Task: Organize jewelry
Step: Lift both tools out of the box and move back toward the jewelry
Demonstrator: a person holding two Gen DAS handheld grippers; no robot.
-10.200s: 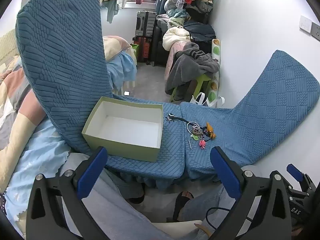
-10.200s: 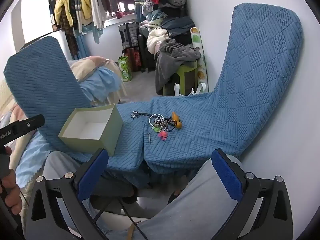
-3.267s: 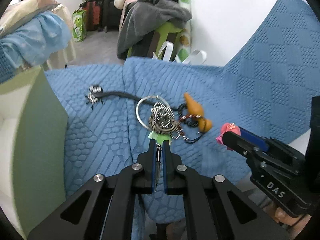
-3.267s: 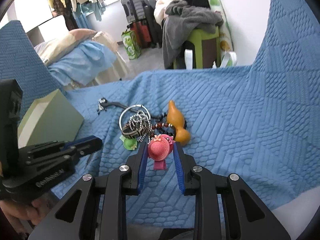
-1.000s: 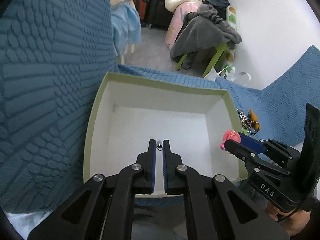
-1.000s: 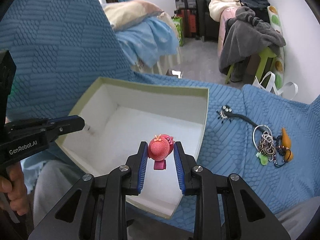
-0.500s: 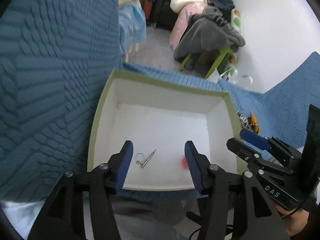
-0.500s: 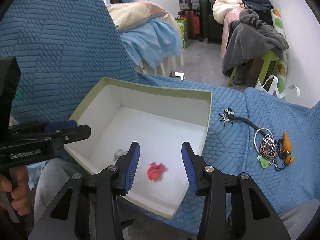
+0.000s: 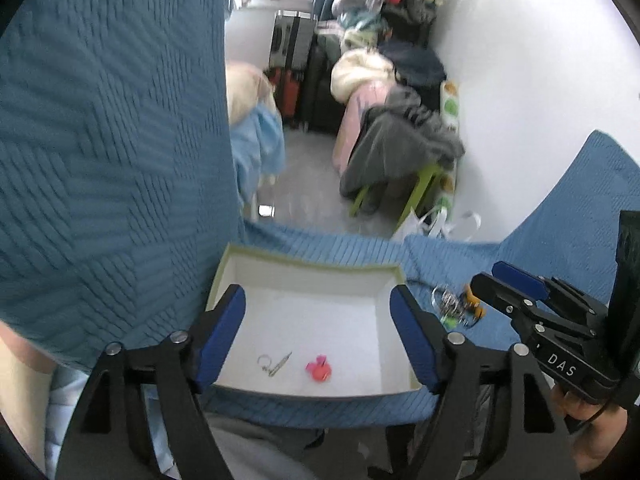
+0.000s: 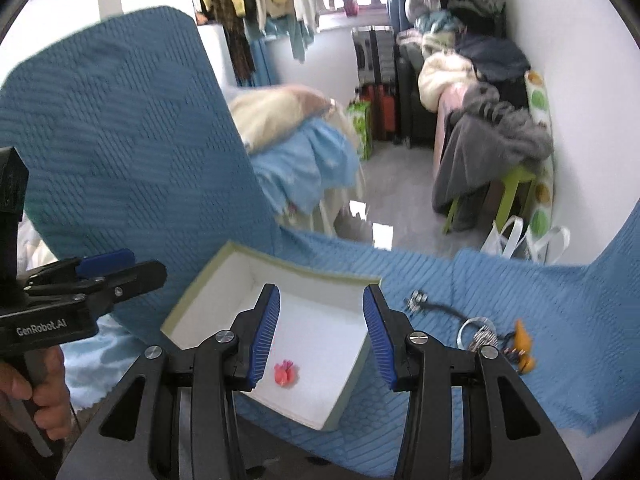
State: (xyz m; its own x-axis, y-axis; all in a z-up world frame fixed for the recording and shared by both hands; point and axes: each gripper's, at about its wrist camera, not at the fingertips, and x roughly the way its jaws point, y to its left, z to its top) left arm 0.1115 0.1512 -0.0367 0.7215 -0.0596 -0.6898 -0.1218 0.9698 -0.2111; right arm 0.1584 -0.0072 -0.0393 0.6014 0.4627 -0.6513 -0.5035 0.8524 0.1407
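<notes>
On the white floor of the open box (image 9: 312, 276) in front of you lie two pieces already put away: the pink hat charm (image 9: 319, 369), near the front wall, and just to its left a small silver pin with a ring (image 9: 274, 363), the two close together but apart. In the right wrist view the pink hat charm (image 10: 285, 373) sits clear of every wall, with bare white floor all round it. The box (image 10: 200, 284) has a pale green rim and rests on the blue quilted cover (image 9: 360, 248); its front edge stands close to the front edge of that cover. To the right of the box, well apart from it, the remaining jewelry pile (image 10: 492, 340) lies on the cover: a metal ring with chains, an orange gourd charm (image 10: 523, 346) and, nearer the box, a black cord with a beaded end (image 10: 428, 305). Your left tongs (image 9: 318, 334) hang above the box with the jaws opening, nothing between them. Your right tongs (image 10: 320, 332) also stand released over the box, empty, their tips above the rim. To the left a raised fold of the blue cover rises like a wall right beside the box; to the right the cover slopes up against the white wall (image 9: 520, 100). Beyond the far edge there is open grey floor (image 10: 400, 184).
</notes>
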